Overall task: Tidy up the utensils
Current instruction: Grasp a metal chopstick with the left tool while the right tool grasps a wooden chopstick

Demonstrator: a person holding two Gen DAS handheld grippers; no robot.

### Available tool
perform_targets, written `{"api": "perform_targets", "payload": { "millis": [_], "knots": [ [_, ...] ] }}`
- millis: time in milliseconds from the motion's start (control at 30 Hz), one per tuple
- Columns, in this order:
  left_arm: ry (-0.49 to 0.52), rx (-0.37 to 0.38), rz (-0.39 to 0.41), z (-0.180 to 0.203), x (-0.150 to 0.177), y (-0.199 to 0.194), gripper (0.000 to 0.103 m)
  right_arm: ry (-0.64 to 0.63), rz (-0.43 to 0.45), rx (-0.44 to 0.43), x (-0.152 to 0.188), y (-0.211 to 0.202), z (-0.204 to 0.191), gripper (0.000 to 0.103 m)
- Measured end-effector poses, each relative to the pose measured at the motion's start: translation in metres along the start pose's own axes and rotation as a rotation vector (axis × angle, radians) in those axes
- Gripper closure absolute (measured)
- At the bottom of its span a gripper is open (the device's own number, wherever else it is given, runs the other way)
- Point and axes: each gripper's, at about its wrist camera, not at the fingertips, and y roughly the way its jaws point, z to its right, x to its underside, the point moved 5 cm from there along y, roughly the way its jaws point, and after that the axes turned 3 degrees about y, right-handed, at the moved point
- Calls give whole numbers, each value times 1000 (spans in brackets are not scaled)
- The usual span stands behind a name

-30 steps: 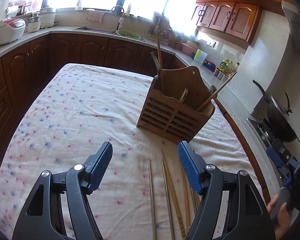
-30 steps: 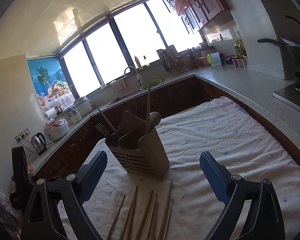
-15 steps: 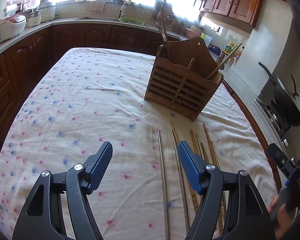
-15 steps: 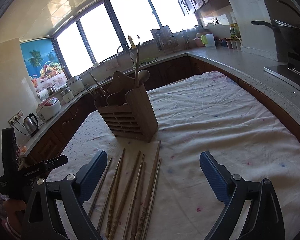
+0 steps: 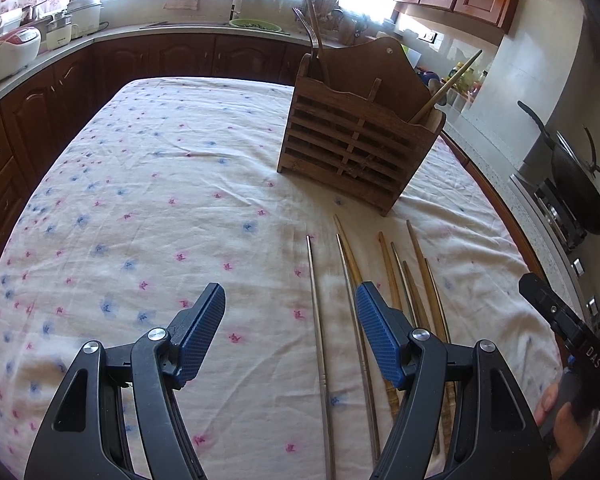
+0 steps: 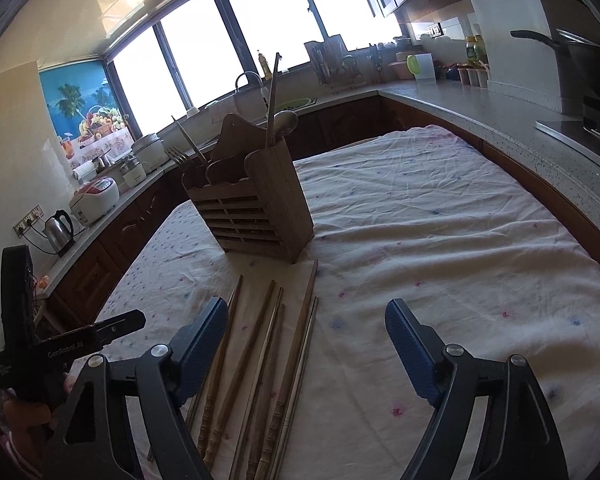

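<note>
Dropped lower toward the desk since a second ago, both tools, and tipped down more, so way more of the chopsticks showing now than before. Left tool spread wide with nothing between the blue pads, just flowery tablecloth underneath; one metal chopstick running down between the two fingers, not touched. Right tool also apart but closing in right now, nothing pinched, a few chopstick handles lying on the cloth between its fingers, closer to the left-hand pad.

Chopsticks lined up roughly side by side on the cloth, mix of wooden and metal ones, tips pointing at the wooden utensil holder. Holder standing upright further back on the desk, near the far tips but can't tell if touching. Already got a fork and some long wooden handles poking out of the left compartment, another wooden handle leaning out of the right one.

Also spotted from the left wrist view: a hand at the lower right edge gripping the other tool's handle. Wok on the stove off to the right, rice cooker on the counter far left.
</note>
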Motion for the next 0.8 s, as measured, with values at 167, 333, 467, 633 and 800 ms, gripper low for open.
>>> {"api": "perform_targets", "payload": {
  "millis": [167, 333, 467, 633, 800],
  "knots": [
    [8, -3, -26, 2, 1, 9, 34, -1, -21, -1, 2, 8, 0, 30],
    [25, -3, -52, 6, 1, 19, 36, -7, -49, -1, 3, 18, -1, 37],
    [45, 7, -83, 11, 0, 31, 45, -11, -77, -1, 3, 30, -1, 44],
    [69, 25, -144, 17, -1, 51, 66, -24, -124, -1, -1, 53, -1, 53],
    [81, 23, -194, 19, -6, 72, 74, -45, -168, 20, -11, 83, 1, 59]
  ]
}}
